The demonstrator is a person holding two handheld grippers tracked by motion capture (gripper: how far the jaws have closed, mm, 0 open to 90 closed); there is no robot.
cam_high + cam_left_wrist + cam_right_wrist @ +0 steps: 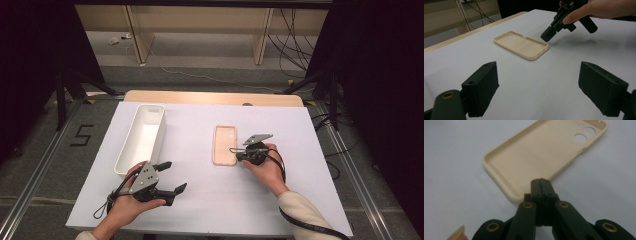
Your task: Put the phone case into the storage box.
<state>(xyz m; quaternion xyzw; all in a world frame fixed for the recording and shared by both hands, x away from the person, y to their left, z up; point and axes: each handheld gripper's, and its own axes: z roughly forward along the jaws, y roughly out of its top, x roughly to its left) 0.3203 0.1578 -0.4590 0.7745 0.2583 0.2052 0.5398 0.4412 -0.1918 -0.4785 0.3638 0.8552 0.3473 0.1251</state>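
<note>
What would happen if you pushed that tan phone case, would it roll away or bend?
The phone case lies flat, open side up, so it would probably slide on the white table cover, not roll. Its thin walls and hollow shell suggest it is light and perhaps a bit bendy. The right tongs, shut beside its corner, could likely nudge it easily.

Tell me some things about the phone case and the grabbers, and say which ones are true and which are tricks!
1. The phone case lies open side up on the white sheet. True.
2. The right gripper has its jaws wide apart. False: they are pressed together, with nothing between them.
3. The left gripper is open. True.
4. The phone case sits inside the white bin. False: it lies on the sheet, apart from the bin.
5. The right gripper's tip is close to a long edge of the case. True.
</note>
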